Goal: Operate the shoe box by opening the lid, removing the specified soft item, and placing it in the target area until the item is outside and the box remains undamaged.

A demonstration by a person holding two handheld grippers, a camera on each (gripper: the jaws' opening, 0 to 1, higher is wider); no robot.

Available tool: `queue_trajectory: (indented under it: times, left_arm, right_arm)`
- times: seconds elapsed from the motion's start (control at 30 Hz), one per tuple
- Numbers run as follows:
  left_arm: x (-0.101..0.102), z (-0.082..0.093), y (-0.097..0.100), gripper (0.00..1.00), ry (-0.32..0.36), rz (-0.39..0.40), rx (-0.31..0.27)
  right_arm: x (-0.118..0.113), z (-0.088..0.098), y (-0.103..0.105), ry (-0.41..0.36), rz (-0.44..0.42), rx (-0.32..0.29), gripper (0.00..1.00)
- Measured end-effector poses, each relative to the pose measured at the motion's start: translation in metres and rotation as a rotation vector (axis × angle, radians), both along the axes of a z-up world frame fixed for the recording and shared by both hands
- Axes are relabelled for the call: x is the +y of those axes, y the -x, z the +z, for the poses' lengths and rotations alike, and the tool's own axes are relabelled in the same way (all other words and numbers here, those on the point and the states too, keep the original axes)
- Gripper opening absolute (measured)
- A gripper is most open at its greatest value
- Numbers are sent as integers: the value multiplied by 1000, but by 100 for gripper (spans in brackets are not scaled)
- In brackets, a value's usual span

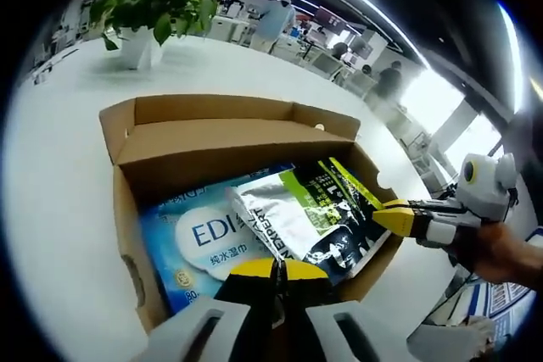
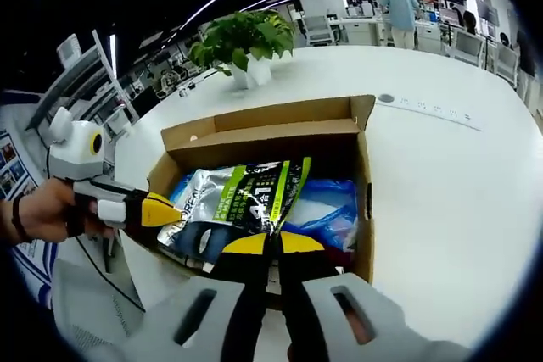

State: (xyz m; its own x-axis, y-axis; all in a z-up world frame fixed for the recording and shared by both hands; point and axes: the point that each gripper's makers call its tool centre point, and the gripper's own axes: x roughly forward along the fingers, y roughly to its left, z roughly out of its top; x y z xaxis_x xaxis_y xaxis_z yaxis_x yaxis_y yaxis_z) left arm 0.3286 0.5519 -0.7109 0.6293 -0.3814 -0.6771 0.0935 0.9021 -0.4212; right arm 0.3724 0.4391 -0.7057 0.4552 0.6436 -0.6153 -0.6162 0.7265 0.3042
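An open brown shoe box (image 1: 127, 209) (image 2: 254, 129) stands on a white table, its lid folded back at the far side. Inside, a white, green and black soft pouch (image 1: 297, 214) (image 2: 246, 197) lies tilted over a blue wet-wipes pack (image 1: 191, 243) (image 2: 327, 205). My left gripper (image 1: 276, 269) (image 2: 174, 209) is shut at the pouch's white end, at the box's wall. My right gripper (image 2: 271, 243) (image 1: 386, 214) is shut on the pouch's green end at the opposite wall. The pouch spans the box between them.
A potted plant (image 1: 148, 10) (image 2: 246, 40) in a white pot stands on the table beyond the box. White tabletop (image 2: 441, 175) lies all round. A hand (image 1: 501, 252) (image 2: 38, 209) holds each gripper. People and desks fill the far office.
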Motion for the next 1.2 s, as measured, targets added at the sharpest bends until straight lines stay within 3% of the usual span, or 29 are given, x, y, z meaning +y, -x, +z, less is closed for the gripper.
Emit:
queue_trajectory:
  times: [0.57, 1.2]
  left_arm:
    - [-30, 35, -13, 1, -21, -55, -68]
    - [-92, 48, -25, 1, -29, -172, -98]
  right_arm:
    - [-34, 32, -5, -52, -59, -61, 1]
    - [-98, 45, -4, -57, -165, -95, 0]
